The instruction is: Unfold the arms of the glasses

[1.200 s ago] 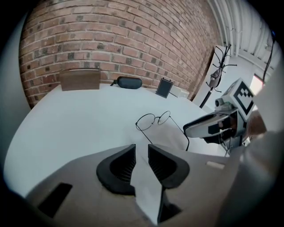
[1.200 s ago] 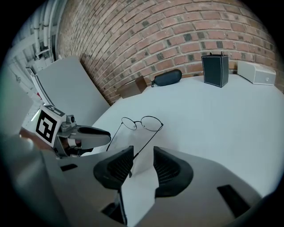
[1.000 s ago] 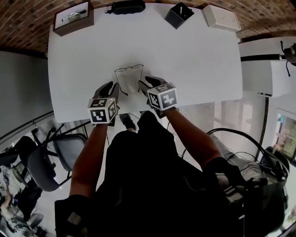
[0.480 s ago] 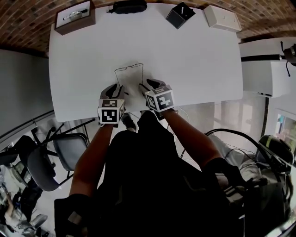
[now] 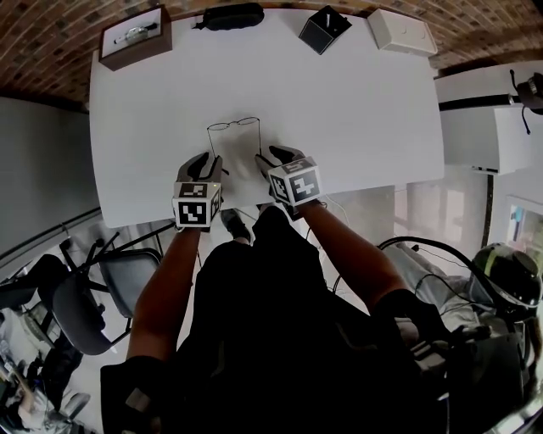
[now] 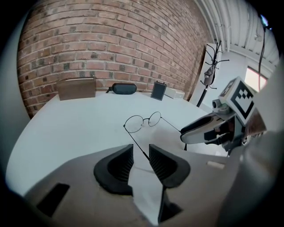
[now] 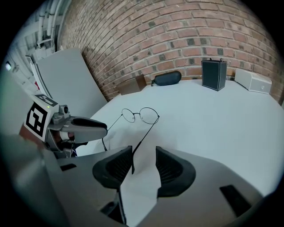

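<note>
A: What do we find on the white table [image 5: 356,110]?
B: We see wire glasses [image 5: 219,127] toward our side. Along the far edge, a brown box [image 5: 134,34], black case [image 5: 231,15], black box [image 5: 326,27] and white box [image 5: 401,32].

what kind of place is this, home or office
Likely an office or studio workspace: a white table set before a bare brick wall, with office chairs beside it.

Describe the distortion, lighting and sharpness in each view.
Head view: the fisheye lens bows the white table edges and the brick wall; the light is soft and even, and the thin wire-rimmed glasses barely register. Left gripper view: dark round vignette, glasses crisp, only faint shadows on the table. Right gripper view: same vignette, brick courses curved, no glare.
</note>
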The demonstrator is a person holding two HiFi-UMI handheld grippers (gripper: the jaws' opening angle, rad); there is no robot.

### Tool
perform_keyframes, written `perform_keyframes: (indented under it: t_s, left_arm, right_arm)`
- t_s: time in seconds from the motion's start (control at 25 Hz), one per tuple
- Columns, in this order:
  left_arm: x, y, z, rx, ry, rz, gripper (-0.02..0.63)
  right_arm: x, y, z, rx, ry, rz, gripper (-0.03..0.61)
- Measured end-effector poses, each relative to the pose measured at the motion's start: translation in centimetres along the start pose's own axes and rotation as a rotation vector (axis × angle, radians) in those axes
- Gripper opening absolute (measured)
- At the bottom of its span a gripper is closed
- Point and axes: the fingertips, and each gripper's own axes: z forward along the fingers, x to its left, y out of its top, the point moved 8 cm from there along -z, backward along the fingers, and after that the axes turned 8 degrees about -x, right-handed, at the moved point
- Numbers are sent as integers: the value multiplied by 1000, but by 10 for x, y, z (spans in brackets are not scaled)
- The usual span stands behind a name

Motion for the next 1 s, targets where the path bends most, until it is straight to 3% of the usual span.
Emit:
perform_keyframes:
  t_s: [0.36, 0.68, 0.88, 1.0]
  left_arm:
    - [-1, 14, -20, -89, -7, -34, 108]
    - [-8, 41, -73, -262, -81, -80, 106]
    - [-15, 62, -110, -348, -67, -21, 29]
    - [-20, 73, -133, -407, -92, -18, 11]
  right_arm:
    - [5, 14, -16, -80, -36, -41, 144]
    - [41, 60, -67, -282, -28, -119, 135]
    - [54, 80, -99, -387, -44, -104, 34]
    - [66, 88, -118, -452, -21, -113, 21]
